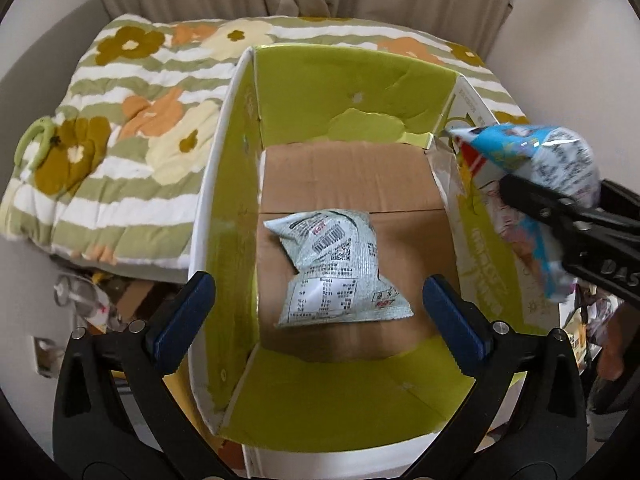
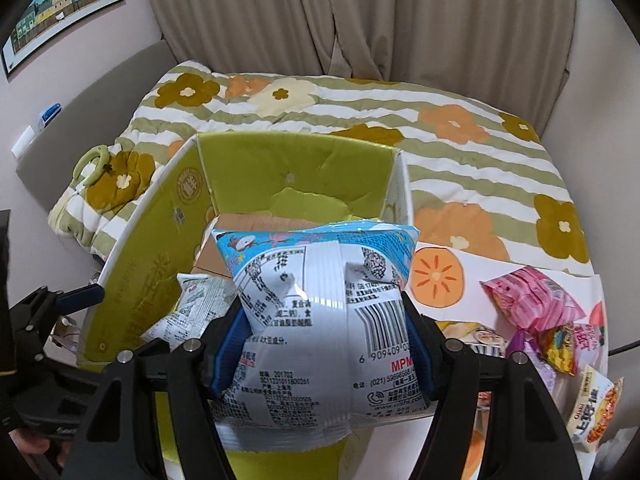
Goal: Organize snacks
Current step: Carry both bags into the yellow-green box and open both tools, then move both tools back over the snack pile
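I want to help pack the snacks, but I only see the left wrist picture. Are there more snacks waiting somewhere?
Observer: Yes. The right wrist view shows a pink packet and other packets lying outside the box, on its right.
Child: What is on the blue bag's back?
Observer: The blue bag, squeezed in the right gripper, shows a barcode and printed text.
Child: Anything on the wall?
Observer: A framed picture of coloured houses hangs at the upper left.
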Motion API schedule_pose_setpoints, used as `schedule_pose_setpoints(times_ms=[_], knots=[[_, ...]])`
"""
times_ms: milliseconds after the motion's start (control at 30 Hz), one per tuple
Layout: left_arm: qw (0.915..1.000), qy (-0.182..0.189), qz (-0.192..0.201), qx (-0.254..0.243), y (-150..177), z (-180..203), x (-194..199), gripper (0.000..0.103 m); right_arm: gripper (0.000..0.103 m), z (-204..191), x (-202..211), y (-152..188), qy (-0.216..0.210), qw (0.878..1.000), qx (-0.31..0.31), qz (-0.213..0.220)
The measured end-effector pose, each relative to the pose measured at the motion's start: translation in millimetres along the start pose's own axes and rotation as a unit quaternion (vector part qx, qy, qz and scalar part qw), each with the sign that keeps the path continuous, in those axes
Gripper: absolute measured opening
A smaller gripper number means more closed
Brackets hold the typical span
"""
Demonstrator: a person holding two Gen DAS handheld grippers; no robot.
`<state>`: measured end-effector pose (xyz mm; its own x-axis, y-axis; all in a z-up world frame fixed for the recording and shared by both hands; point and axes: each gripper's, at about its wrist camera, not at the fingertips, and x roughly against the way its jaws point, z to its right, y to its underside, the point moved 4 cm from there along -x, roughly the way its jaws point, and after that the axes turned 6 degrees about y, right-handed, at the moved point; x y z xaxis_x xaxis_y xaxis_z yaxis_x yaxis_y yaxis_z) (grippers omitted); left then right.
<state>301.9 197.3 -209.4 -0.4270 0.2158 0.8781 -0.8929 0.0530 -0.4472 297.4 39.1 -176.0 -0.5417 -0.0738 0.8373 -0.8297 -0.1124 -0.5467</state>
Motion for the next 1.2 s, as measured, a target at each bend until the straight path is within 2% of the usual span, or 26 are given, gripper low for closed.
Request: schedule_pose_setpoints(times_ms=[233,300,333,367,400,667,867,1033,1200], knots=[[0.9996,-0.024,0.009,-0.012,2,5,5,0.103,0.066,-2,-13,-1,-0.037,0.999,-0.005,-0.012],[0.9995,-0.028,0.011,-0.007,2,5,5,0.103,0.07,-3,-17,-1,-0.045,0.999,-0.007,-0.014],[0.9995,-0.028,0.012,-0.005,3,5,6,0.103,0.079,-3,-17,-1,-0.046,0.999,-0.006,-0.012],[0.9995,-0.028,0.013,-0.002,3,6,7,0.103,0.096,-5,-17,-1,-0.043,0.999,-0.005,-0.007],[0.9995,-0.028,0.014,-0.001,4,6,8,0.103,0.103,-4,-16,-1,-0.042,0.999,-0.002,-0.001],[0.9992,-0.03,0.026,0.004,9,9,18,0.103,0.103,-6,-5,10,-0.062,0.998,-0.002,-0.006],[0.9984,-0.028,0.05,0.0,10,14,40,0.103,0.103,-9,19,10,-0.055,0.998,0.005,0.018],[0.9968,-0.027,0.075,-0.008,11,18,64,0.103,0.103,-11,46,10,-0.031,0.998,0.015,0.047],[0.9945,-0.023,0.101,-0.019,13,22,90,0.103,0.103,-8,74,11,-0.026,0.997,0.001,0.077]])
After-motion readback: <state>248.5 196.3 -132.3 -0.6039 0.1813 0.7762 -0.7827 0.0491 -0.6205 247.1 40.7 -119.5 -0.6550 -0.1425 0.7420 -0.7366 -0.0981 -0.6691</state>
